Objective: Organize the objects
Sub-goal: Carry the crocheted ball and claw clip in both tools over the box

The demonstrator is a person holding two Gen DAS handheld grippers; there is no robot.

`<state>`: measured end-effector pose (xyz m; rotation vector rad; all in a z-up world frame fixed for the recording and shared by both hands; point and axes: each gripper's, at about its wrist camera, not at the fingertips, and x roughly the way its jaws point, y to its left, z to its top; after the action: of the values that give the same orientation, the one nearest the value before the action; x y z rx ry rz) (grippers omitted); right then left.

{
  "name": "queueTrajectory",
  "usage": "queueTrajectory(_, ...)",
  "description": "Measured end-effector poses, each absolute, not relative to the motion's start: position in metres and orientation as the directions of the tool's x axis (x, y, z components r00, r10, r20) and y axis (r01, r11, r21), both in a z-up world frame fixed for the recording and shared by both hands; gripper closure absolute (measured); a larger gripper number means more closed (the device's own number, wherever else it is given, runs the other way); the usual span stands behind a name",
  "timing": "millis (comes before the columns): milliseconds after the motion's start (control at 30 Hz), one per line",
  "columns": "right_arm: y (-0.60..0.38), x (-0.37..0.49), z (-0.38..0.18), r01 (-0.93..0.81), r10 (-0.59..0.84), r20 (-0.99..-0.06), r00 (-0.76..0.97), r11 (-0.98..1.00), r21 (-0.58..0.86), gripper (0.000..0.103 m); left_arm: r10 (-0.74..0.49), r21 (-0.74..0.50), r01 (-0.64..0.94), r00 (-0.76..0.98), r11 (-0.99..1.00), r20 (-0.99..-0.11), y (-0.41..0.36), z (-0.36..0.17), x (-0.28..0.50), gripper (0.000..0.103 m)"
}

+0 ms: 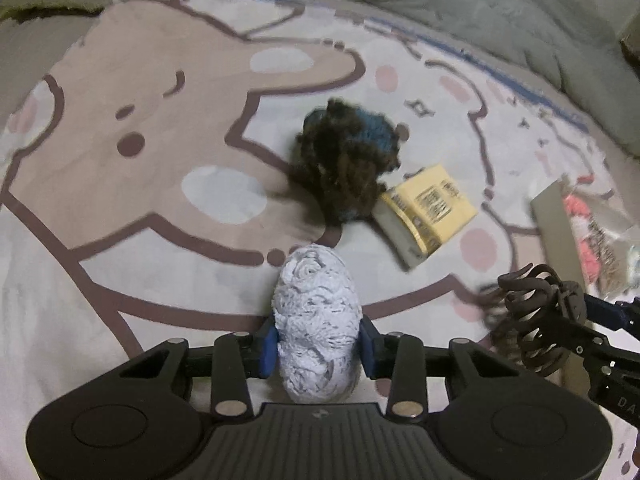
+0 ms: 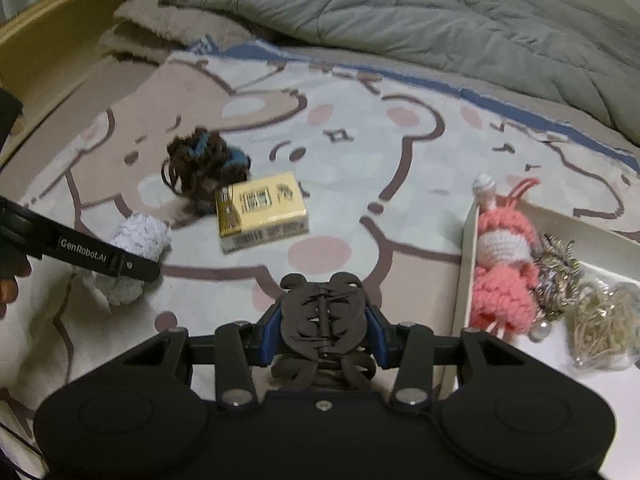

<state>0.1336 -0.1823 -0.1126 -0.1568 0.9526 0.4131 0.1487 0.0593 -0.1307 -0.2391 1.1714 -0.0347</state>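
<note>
Gripping white crochet scrunchie, left hand-held gripper over bed blanket. Right hand-held gripper clamps dark hair claw clip beside white tray. Yellow box touching brown-blue scrunchie.

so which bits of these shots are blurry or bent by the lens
Left wrist view: the dark yarn bundle and the hair claw in the right hand-held gripper are motion-smeared; the white yarn ball is sharper. Right wrist view: dim light, bed edges bowed by the fisheye, yellow box print unreadable.
</note>
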Motion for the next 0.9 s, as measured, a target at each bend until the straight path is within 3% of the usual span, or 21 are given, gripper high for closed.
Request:
queueTrajectory(400,-0.217,0.12,-0.061,-0.311,0.257,-0.728,0.636,0.948,0.062,0.058,-0.241,-0.302,-0.019,0.554,0.953,-0.797,0.04,-0.066,0.128,0.063)
queueTrajectory(900,-0.266,0.091,-0.018,-0.206,0.218,-0.636,0.74,0.974,0.095,0.058,-0.218,-0.213,0.087,0.643,0.973,-0.734,-0.002,-0.029,0.11,0.063)
